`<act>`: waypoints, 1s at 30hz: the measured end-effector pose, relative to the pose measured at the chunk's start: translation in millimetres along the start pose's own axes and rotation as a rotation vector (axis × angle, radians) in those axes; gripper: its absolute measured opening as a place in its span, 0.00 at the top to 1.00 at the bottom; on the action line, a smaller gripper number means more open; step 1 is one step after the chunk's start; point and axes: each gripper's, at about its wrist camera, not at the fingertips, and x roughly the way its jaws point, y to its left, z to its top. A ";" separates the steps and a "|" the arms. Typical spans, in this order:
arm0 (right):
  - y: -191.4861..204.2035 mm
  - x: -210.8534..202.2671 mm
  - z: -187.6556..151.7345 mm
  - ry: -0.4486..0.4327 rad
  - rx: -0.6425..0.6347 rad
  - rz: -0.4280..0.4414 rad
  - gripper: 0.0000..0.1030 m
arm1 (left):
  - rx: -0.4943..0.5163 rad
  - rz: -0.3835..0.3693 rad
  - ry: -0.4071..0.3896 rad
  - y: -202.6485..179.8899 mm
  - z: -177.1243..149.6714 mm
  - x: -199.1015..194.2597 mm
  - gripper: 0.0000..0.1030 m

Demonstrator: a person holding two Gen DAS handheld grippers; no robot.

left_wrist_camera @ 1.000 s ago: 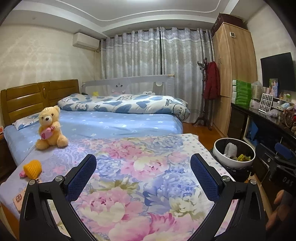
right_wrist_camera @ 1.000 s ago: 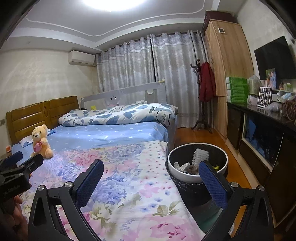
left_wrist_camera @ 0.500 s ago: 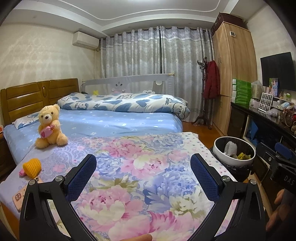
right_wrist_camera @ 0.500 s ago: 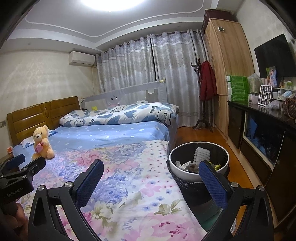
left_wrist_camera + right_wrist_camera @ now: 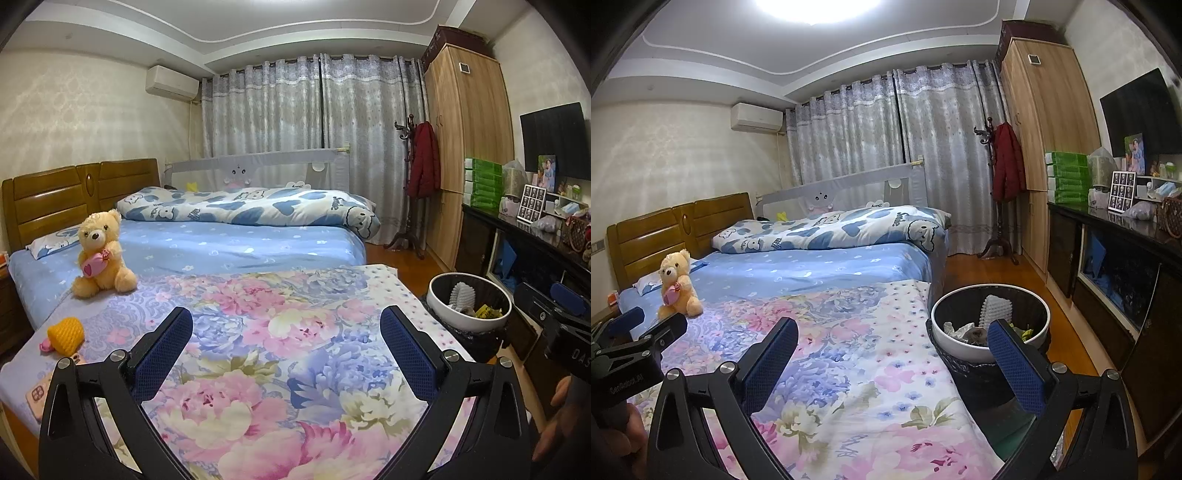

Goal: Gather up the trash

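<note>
Both jaws wide, empty. Trash bin [image 5: 469,306] sits lower right, beside bed [image 5: 258,332]. Yellow foam net [image 5: 66,332] lies lower left: swing your left gripper [image 5: 286,332] there, pinch gently.

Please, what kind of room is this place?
A home bedroom, most likely: a bed with a wooden headboard and a rolled quilt, a tall wardrobe, and closed curtains behind.

Each claw, left claw [image 5: 286,343] and right claw [image 5: 890,354], has black triangular arms, 2 blue textured pads and silver screws; bare fingers [image 5: 554,417] show at lower right.
</note>
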 end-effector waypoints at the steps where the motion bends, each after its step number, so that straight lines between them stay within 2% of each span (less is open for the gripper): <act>1: 0.0 0.0 0.0 0.000 0.001 0.002 0.00 | 0.003 0.000 -0.002 0.6 0.0 -0.1 0.00; 30: 1.3 -0.7 0.6 0.002 0.006 0.011 0.00 | 0.017 -0.018 0.007 -6.2 0.7 0.0 0.00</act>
